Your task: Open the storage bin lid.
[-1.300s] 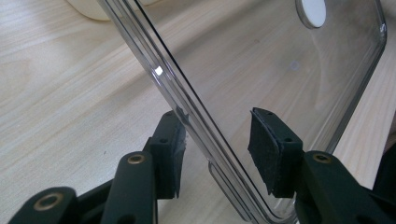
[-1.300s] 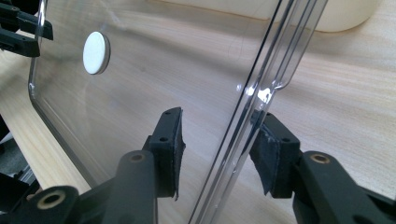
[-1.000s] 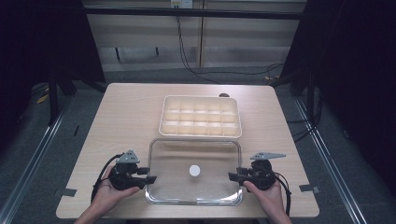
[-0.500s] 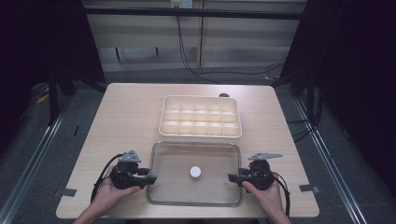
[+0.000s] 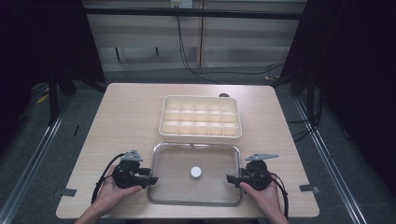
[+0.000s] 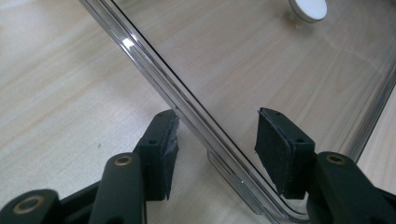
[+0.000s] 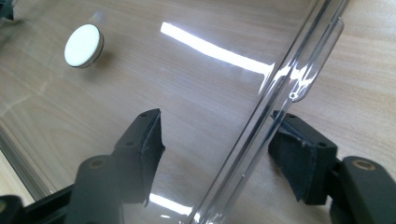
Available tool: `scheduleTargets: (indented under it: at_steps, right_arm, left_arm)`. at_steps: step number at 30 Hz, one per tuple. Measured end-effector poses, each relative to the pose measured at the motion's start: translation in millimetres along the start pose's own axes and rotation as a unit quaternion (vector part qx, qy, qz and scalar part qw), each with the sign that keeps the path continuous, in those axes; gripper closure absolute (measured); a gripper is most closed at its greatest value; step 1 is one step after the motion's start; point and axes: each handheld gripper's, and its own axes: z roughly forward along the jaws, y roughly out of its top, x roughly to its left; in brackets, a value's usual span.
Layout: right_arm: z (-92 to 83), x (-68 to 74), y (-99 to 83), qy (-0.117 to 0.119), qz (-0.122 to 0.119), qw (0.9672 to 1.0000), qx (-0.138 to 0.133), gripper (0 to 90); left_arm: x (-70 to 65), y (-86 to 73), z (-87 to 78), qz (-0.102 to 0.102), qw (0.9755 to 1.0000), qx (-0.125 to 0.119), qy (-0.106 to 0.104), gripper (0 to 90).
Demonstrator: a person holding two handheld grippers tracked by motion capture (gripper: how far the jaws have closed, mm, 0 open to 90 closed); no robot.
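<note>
A clear rectangular lid (image 5: pixel 210 191) with a white round knob (image 5: pixel 195 172) lies flat on the wooden table near its front edge. My left gripper (image 5: pixel 152 179) is at the lid's left edge, open, its jaws straddling the rim. In the left gripper view the rim of the lid (image 6: pixel 187 102) runs between the two pads of the gripper (image 6: pixel 215 135), with the knob (image 6: pixel 308 8) at the top. My right gripper (image 5: pixel 231 178) is at the right edge, open too. In the right gripper view the gripper (image 7: pixel 219 135) straddles the lid (image 7: pixel 187 84), whose knob (image 7: pixel 83 45) sits far left.
A cream tray (image 5: pixel 201 135) divided into several empty compartments stands just behind the lid, in the middle of the table (image 5: pixel 126 121). A small dark object (image 5: pixel 224 95) peeks out behind the tray's far right corner. Black frames and cables surround the table.
The lid looked slightly larger a second ago and has since settled lower, flat on the table. Both hands have stayed at its two short edges.
</note>
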Motion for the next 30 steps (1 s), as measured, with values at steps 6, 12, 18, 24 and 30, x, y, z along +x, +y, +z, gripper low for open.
scheduleTargets:
  at_steps: [6, 12, 18, 24, 30]
  right_arm:
    - [1.4, 1.4, -1.1, -0.022, -0.004, 0.9997, -0.01, 32.8]
    - [-0.8, -3.1, -0.9, -0.017, 0.005, 0.9997, -0.016, 30.8]
    - [-17.2, -8.1, 0.2, 0.003, 0.01, 0.9976, -0.068, 28.3]
    - [-36.4, -3.2, -0.6, 0.018, -0.013, 0.9919, -0.125, 25.2]
    - [-57.8, -3.8, -1.0, 0.013, -0.032, 0.9854, -0.167, 20.6]
  left_arm:
    - [1.4, -1.0, 4.6, -0.006, 0.9999, 0.008, -0.003, 42.0]
    - [2.4, -1.1, 4.5, -0.001, 1.0, -0.001, 0.007, 37.7]
    - [3.1, -0.4, -4.7, -0.008, 0.9994, -0.034, 0.005, 33.2]
    - [1.7, -2.0, -22.6, -0.008, 0.9967, -0.078, 0.02, 29.2]
    - [6.9, -7.9, -42.2, -0.026, 0.9911, -0.12, 0.051, 25.7]
